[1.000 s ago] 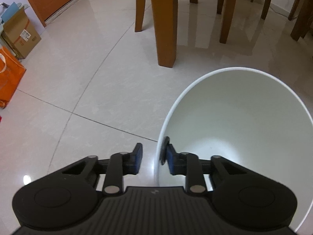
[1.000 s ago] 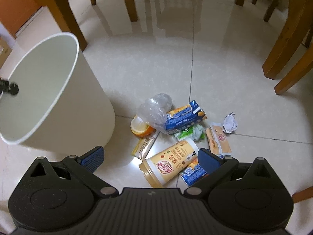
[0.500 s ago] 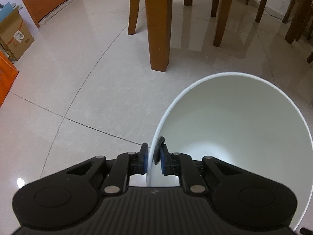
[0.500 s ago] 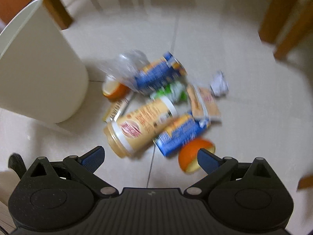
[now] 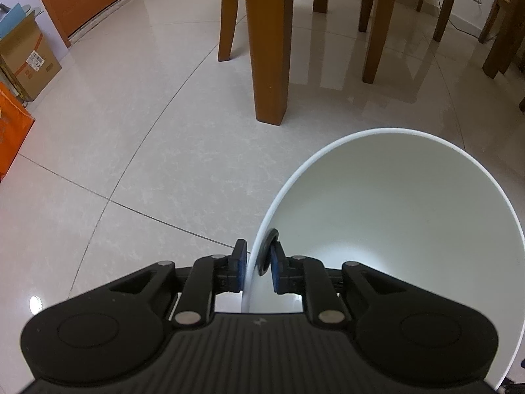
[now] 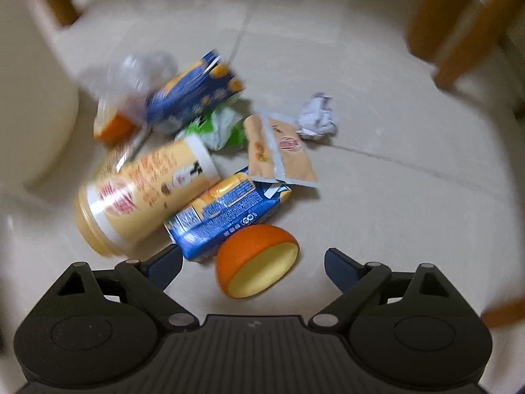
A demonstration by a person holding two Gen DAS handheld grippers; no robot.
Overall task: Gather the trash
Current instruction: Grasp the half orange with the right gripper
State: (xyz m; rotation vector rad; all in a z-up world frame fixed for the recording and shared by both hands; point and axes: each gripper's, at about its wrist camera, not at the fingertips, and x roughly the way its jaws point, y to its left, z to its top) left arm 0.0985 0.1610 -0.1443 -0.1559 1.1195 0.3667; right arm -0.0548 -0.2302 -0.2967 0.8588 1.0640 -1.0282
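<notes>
My left fingers (image 5: pixel 257 271) pinch the thin rim of the white bin (image 5: pixel 410 216), one finger outside the wall and one inside. The bin looks empty. I think my hold is small, so the bin could slip out or tip over if I pull it too fast.

My right fingers (image 6: pixel 252 262) are spread wide and hold nothing. They hang low over the floor (image 6: pixel 393 197), right by the orange peel (image 6: pixel 257 259). The peel is round and smooth. If I squeeze it off to one side, it may pop out and roll away.

Just past the peel lies a blue carton (image 6: pixel 229 210), touching it, and a big yellow cup (image 6: pixel 144 190) on its side. My finger could bump them and push the pile apart. Farther on are flat wrappers (image 6: pixel 279 151), a second blue carton (image 6: pixel 193 93) and a paper ball (image 6: pixel 316 115). This view is blurry, so I could miss my aim.
</notes>
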